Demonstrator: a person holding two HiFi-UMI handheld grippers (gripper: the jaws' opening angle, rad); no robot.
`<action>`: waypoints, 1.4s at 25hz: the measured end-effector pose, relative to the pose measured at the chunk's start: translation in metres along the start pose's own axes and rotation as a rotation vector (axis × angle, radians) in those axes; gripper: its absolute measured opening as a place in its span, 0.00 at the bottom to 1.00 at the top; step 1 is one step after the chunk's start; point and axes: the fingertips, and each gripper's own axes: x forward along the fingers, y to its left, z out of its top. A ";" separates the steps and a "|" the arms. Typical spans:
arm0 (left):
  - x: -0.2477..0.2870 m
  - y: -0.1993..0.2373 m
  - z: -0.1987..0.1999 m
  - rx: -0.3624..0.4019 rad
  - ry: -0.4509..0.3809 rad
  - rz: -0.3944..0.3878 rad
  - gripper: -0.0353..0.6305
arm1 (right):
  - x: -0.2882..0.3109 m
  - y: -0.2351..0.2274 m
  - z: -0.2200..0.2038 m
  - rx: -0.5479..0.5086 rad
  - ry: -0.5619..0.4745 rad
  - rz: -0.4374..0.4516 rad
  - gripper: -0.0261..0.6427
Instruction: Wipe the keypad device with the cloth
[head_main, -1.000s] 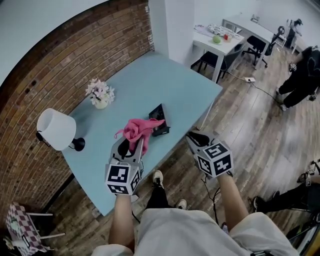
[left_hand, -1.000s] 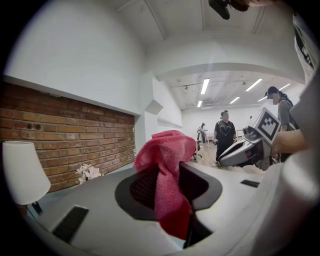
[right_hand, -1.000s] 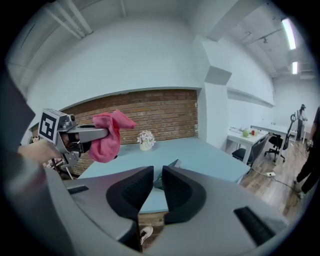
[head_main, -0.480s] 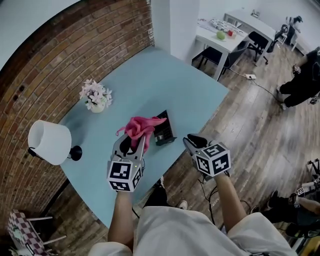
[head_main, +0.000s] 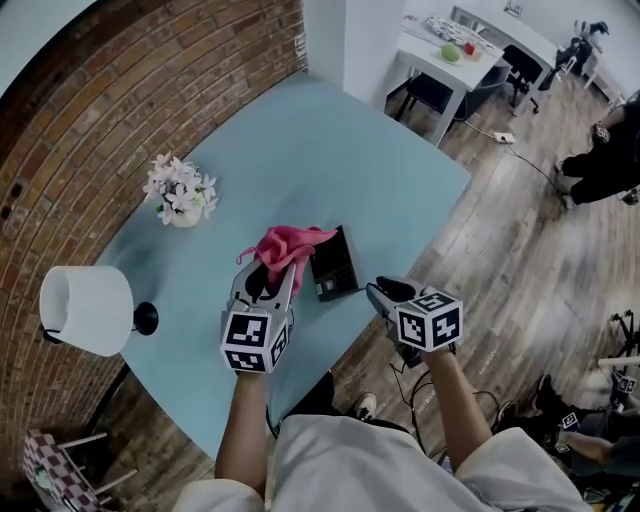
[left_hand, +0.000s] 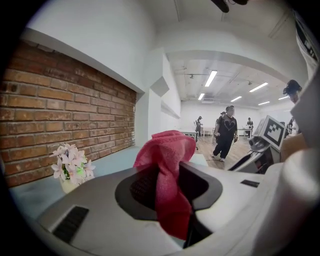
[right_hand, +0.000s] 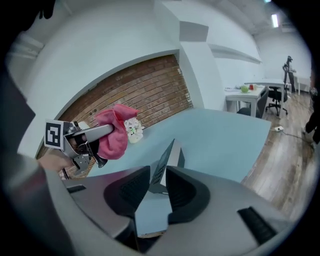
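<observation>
Over table (head_main: 300, 150), left jaws clenched on cloth (head_main: 288, 245); right jaws opening empty beside keypad (head_main: 333, 265)

Bright, even light; strong fisheye bending at edges (dark vignetted corners).

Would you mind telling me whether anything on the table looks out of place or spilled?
Nothing looks spilled or damaged. The keypad device sits close to the blue table's near edge, and the pink cloth is bunched in the left gripper.
</observation>
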 end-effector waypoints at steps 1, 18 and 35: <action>0.006 0.002 -0.003 -0.002 0.006 -0.006 0.27 | 0.004 -0.003 -0.002 0.013 0.009 0.000 0.22; 0.082 0.033 -0.066 -0.049 0.136 -0.073 0.27 | 0.047 -0.016 -0.026 0.119 0.152 0.072 0.33; 0.123 0.032 -0.114 -0.125 0.200 -0.118 0.27 | 0.062 -0.009 -0.038 0.144 0.212 0.164 0.28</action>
